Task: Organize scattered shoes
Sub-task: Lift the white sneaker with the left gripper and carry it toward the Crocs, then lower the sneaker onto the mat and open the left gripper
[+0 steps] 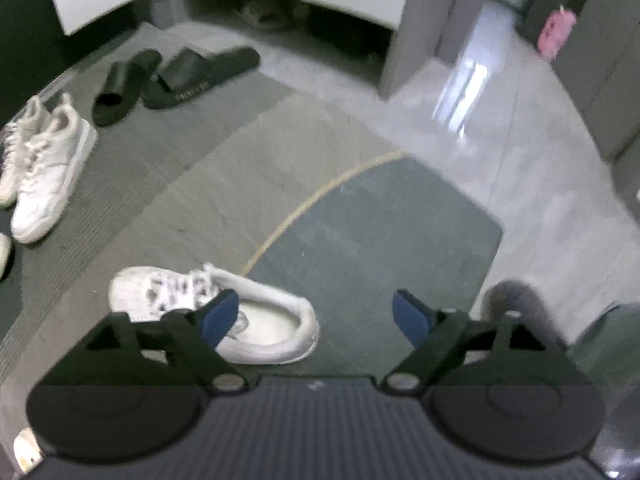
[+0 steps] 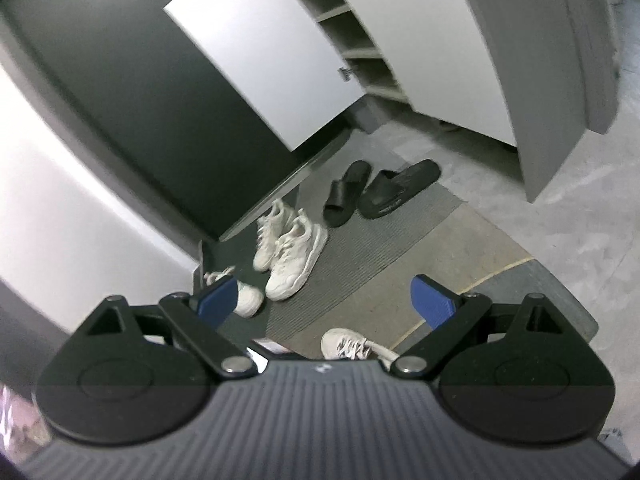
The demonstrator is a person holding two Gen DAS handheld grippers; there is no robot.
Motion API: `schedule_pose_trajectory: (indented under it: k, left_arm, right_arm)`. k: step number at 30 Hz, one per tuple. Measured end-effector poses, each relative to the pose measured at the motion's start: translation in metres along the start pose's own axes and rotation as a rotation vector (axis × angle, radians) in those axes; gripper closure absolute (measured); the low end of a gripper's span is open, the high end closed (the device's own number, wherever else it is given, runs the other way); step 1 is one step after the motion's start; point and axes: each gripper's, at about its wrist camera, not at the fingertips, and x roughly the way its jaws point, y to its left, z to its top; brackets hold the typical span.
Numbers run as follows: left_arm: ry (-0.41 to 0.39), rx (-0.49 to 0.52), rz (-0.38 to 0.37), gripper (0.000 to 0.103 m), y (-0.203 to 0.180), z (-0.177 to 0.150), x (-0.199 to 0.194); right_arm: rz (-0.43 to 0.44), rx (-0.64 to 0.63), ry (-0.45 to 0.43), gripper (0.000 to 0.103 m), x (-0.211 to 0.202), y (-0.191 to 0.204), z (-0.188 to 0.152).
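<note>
Shoes scattered on the floor mat (image 2: pixel 420 240), white sneaker (image 1: pixel 208 312) lying below left tongs (image 1: pixel 316 312) spread empty, right tongs (image 2: pixel 324 300) likewise apart, open cabinet (image 2: pixel 360 40) shelves seemingly bare, seen only from the right wrist.

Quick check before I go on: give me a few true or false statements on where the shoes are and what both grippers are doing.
1. The left gripper holds a sneaker. False: its jaws are open and empty.
2. The lone white sneaker lies on the floor mat. True.
3. The black slides sit inside the cabinet. False: they are on the floor.
4. The right gripper is open and empty. True.
5. A pair of white sneakers sits side by side. True.
</note>
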Motion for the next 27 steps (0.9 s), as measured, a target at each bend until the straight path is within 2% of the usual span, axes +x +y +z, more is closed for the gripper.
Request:
schedule_pose_trajectory:
  k: [1,4,5,7,11,13,14,15,17,22,27]
  left_arm:
    - [-0.039,-0.011,0.040,0.012,0.004,0.007,-0.024]
    - [-0.104,-0.025,0.098,0.012,0.011,0.019,-0.066]
    - [-0.109,-0.027,0.102,0.012,0.012,0.020,-0.068]
    - [-0.162,-0.057,0.161,0.012,0.017,0.031,-0.106]
    - [-0.217,-0.117,0.207,0.012,0.021,0.045,-0.158]
    - [-0.261,-0.154,0.242,0.007,0.016,0.051,-0.198]
    - [-0.266,-0.165,0.267,0.002,0.011,0.051,-0.211]
    - [-0.271,-0.175,0.292,0.001,0.006,0.051,-0.224]
    - [-0.280,-0.197,0.343,0.001,-0.003,0.051,-0.249]
    - [-0.254,-0.224,0.420,0.001,-0.036,0.036,-0.283]
    - [-0.254,-0.259,0.425,0.000,-0.059,0.013,-0.304]
  right_arm:
    - [-0.002,-0.010,0.008,0.008,0.000,0.000,-0.001]
    - [0.003,-0.025,0.019,0.008,-0.003,-0.001,-0.003]
    - [0.005,-0.027,0.021,0.008,-0.004,-0.001,-0.004]
    - [0.008,-0.032,0.024,0.008,-0.004,-0.001,-0.005]
    - [0.006,-0.064,0.038,0.008,-0.002,0.002,-0.007]
    - [-0.001,-0.092,0.066,0.008,0.002,0.005,-0.010]
    - [0.001,-0.098,0.081,0.008,0.004,0.006,-0.012]
    - [0.002,-0.104,0.095,0.008,0.006,0.007,-0.013]
    - [0.008,-0.127,0.113,0.008,0.010,0.013,-0.016]
    - [-0.017,-0.200,0.140,0.008,0.019,0.029,-0.026]
    - [-0.011,-0.178,0.193,0.008,0.033,0.035,-0.035]
